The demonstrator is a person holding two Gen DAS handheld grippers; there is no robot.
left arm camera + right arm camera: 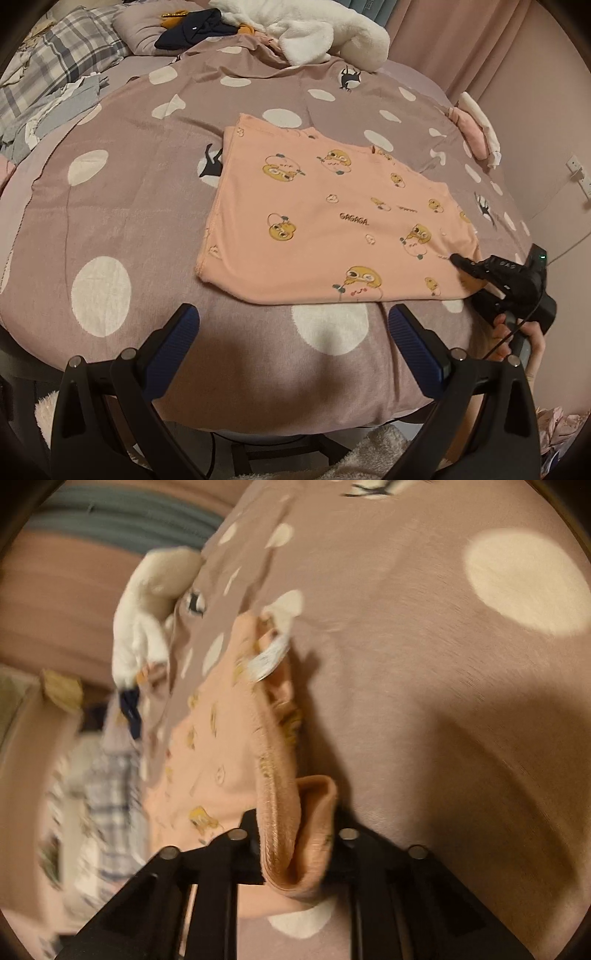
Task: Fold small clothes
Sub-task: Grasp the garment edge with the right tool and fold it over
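Your peach duck-print garment lies flat on the polka-dot bedspread. Your right gripper is clenched on its ribbed edge at the near right corner. Your left gripper hangs released above the bedspread, near the garment's front edge.

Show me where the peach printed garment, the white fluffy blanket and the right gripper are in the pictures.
peach printed garment (pixel 325 225), left wrist view, on its flat middle.
white fluffy blanket (pixel 314 33), left wrist view, on its heaped middle.
right gripper (pixel 461 263), left wrist view, at its fingertips on the garment's edge.
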